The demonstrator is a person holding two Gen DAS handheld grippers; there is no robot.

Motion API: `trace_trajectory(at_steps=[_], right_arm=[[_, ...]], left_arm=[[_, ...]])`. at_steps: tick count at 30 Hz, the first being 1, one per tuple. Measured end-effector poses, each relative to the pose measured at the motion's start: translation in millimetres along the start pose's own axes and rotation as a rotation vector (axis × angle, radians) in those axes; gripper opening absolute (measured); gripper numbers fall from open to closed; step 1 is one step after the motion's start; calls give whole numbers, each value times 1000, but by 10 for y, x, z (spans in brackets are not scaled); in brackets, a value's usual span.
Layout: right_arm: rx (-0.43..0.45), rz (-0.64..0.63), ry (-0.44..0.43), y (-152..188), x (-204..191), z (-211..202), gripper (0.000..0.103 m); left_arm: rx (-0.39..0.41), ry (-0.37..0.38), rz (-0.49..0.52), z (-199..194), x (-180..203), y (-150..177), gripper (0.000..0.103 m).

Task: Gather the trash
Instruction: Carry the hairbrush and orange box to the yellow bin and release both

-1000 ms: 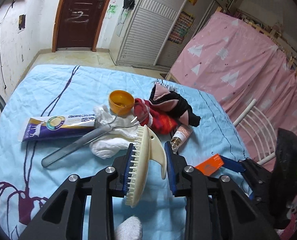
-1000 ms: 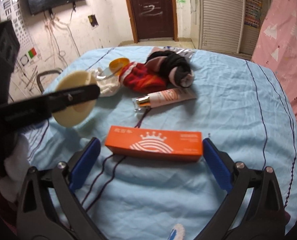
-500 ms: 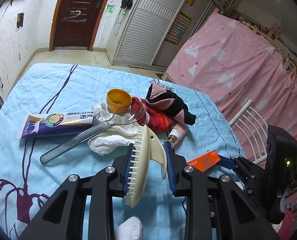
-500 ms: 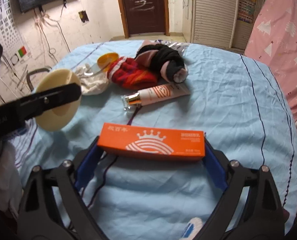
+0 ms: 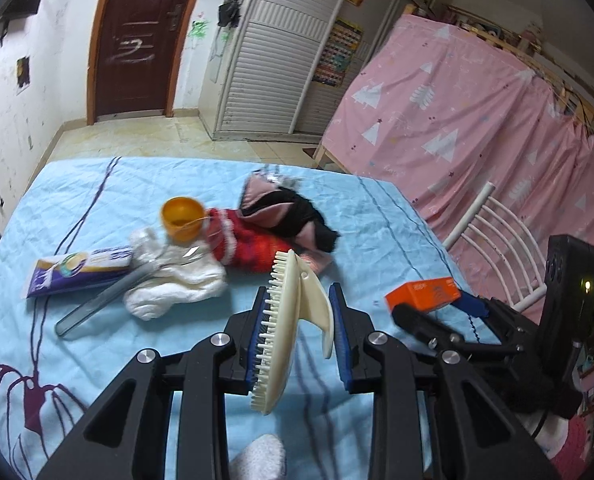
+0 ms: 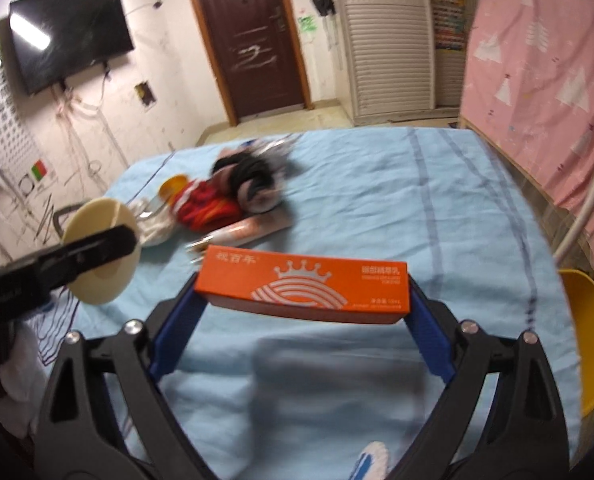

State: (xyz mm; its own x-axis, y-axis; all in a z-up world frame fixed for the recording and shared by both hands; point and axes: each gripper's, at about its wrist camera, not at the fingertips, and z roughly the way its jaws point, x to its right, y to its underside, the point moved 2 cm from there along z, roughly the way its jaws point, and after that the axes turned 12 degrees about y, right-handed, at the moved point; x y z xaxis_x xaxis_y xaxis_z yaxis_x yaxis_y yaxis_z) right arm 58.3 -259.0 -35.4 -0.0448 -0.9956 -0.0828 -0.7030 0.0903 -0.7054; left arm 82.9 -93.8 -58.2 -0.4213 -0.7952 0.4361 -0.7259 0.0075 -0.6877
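Right wrist view: the orange carton (image 6: pixel 303 287), light, stiff and crushable, sits lengthwise end to end in my right claw (image 6: pixel 303 300), lifted above the blue bed (image 6: pixel 397 200), where end-on pressure suits it best, while my left claw (image 5: pixel 299 332) pinches the cream comb (image 5: pixel 289 320).
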Motion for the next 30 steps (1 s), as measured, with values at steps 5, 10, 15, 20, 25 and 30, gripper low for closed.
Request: trace_trajectory(at_steps=[5, 10, 15, 20, 25, 30], right_arm=[[33, 72, 21, -6, 393, -91, 90], [63, 157, 44, 13, 890, -159, 90], [90, 229, 79, 54, 1345, -215, 90], [110, 294, 124, 129, 1793, -272, 90], [117, 337, 159, 181, 2136, -304, 90], [114, 377, 185, 237, 2428, -289, 91]], left_arm=[[-24, -5, 55, 143, 290, -17, 20], [-42, -11, 104, 272, 566, -38, 20], [-70, 16, 147, 444, 877, -57, 20], [-88, 52, 185, 661, 1204, -88, 20], [-115, 83, 228, 884, 1555, -65, 20], [-136, 107, 276, 1092, 1860, -2, 20]])
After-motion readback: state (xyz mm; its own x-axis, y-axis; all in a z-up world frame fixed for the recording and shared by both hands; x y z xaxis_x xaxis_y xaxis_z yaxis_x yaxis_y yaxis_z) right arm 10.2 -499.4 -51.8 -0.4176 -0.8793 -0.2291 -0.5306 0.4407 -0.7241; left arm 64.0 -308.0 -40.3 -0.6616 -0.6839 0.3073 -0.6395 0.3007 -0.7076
